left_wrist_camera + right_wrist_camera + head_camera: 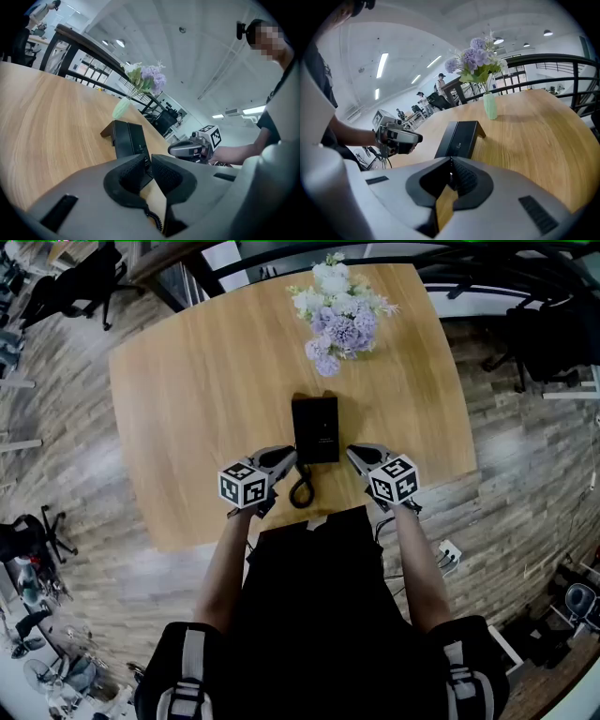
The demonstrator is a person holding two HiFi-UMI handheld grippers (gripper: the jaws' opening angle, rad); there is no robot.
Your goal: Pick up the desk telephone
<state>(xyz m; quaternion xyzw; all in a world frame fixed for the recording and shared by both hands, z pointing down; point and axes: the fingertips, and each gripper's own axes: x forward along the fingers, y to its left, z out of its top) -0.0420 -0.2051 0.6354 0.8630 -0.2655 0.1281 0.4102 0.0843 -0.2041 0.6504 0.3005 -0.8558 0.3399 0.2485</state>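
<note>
Closest to you, your forearms reach over the near edge of the pale wooden counter [187, 399], each ending in a grey claw topped with a black-and-white marker cube. Your left claw [289, 459] sits just beside the near left corner of the flat black rectangular desk telephone [315, 429], and your right claw [352, 455] sits just beside its near right corner. Flanking it like this looks like a set-up for a two-sided lift, as the body seems too broad for one claw alone.

Both claws have their jaws pressed together with nothing between them (each claw's own camera shows the ribbed pads meeting). You would need to part them before either can take hold.

Between the claws, nearer your left one, the black coiled cord [302, 489] loops off the telephone's near edge towards you. In the left gripper view it trails just under the jaws, so it could snag there.

The telephone itself lies on the counter, untouched, at about the middle of the near half. The gripper views show its far end raised on a small prop, so its face slopes down towards you. That low near edge is probably the easier side to get under.

Well beyond the telephone's far edge stands a pale green vase of white and lilac flowers [339, 315], clear of any lift. Past the counter are the grey plank floor [56, 409] and black office chairs [84, 277].
</note>
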